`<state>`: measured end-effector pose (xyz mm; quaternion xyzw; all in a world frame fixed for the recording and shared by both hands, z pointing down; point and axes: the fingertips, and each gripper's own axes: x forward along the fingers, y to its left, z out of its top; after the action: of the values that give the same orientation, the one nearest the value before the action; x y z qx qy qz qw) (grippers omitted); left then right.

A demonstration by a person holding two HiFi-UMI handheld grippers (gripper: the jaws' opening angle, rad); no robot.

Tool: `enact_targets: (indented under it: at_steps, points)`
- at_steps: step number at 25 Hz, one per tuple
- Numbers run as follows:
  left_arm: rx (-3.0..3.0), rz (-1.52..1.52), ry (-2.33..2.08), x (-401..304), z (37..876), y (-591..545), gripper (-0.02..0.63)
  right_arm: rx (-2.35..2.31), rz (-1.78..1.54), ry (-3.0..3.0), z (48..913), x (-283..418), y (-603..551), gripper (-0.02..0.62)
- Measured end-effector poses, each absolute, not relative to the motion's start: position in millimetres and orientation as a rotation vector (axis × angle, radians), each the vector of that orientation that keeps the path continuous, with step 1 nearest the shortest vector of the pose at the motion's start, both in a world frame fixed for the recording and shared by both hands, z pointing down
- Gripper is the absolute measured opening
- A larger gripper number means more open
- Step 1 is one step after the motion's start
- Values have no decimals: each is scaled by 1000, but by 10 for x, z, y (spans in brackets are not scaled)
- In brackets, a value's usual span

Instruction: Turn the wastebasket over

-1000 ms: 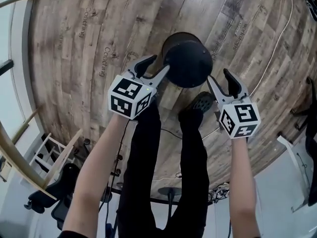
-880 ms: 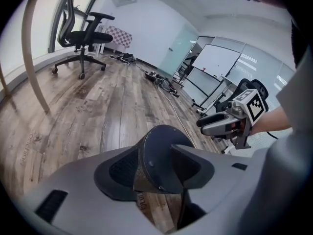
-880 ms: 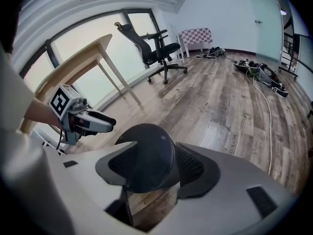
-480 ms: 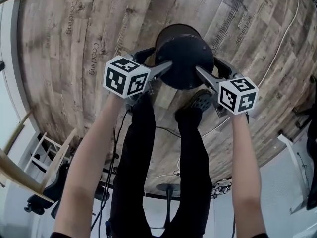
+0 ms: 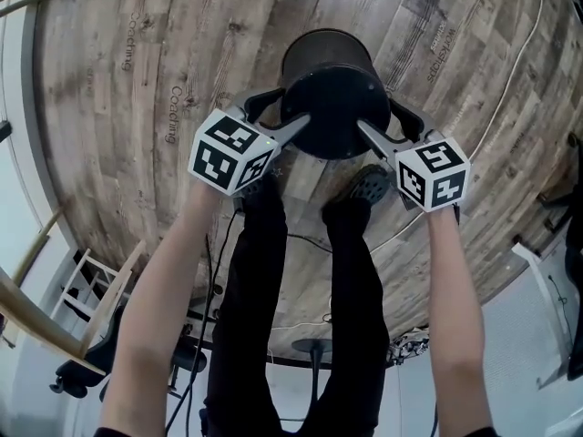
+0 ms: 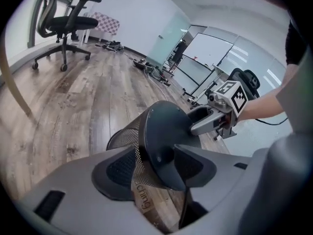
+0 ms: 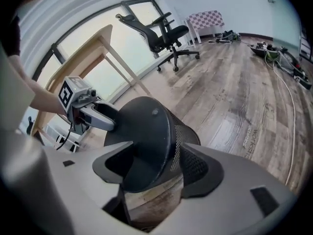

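Note:
The black mesh wastebasket (image 5: 335,107) is on the wood floor just ahead of my feet, tilted, with its solid round base turned up toward me. My left gripper (image 5: 290,107) straddles the left edge of the base: one jaw lies over the base, the other reaches round the mesh wall. My right gripper (image 5: 377,116) does the same on the right edge. In the left gripper view the wastebasket (image 6: 161,131) fills the gap between the jaws, as the wastebasket (image 7: 146,136) does in the right gripper view. Both pairs of jaws are closing, and no pad plainly presses.
My legs and a dark shoe (image 5: 369,189) stand right behind the basket. A thin cable (image 5: 519,71) runs over the floor at the right. An office chair (image 6: 63,21) stands far off, a wooden table leg (image 7: 117,58) near the window, a white rack (image 5: 91,280) behind me at the left.
Both grippers came down and in. A second ago their tips only flanked the basket's base. Now their jaws stand wider and each pair straddles the base edge.

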<state>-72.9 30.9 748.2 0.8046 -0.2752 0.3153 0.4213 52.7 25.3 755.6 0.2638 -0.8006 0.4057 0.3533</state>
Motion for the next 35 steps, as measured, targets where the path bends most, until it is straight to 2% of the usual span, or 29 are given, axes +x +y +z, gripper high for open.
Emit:
enact_targets:
  at_steps: [5, 10, 12, 13, 14, 16, 26, 35]
  points:
    - [2134, 819, -723, -788, 7309, 119, 210, 693, 859, -2109, 7426, 538, 47, 275]
    - [2155, 849, -732, -790, 7304, 98, 201, 712, 804, -2100, 7428, 547, 30, 268]
    - [2127, 792, -723, -763, 7288, 166, 209, 721, 832, -2091, 7431, 552, 119, 270]
    - [2104, 741, -706, -736, 7268, 225, 235, 723, 873, -2089, 7429, 552, 193, 272]
    - [2083, 697, -684, -708, 7249, 297, 287, 721, 929, -2090, 7424, 547, 284, 274]
    - [2052, 679, -655, -681, 7252, 469, 288, 696, 1023, -2083, 7424, 538, 502, 296]
    - [1871, 760, -612, -594, 7625, 1525, 288, 653, 1226, -1929, 7748, 582, 1526, 305]
    - [1905, 840, -598, -529, 8056, 1747, 290, 677, 1170, -1908, 8194, 614, 1737, 307]
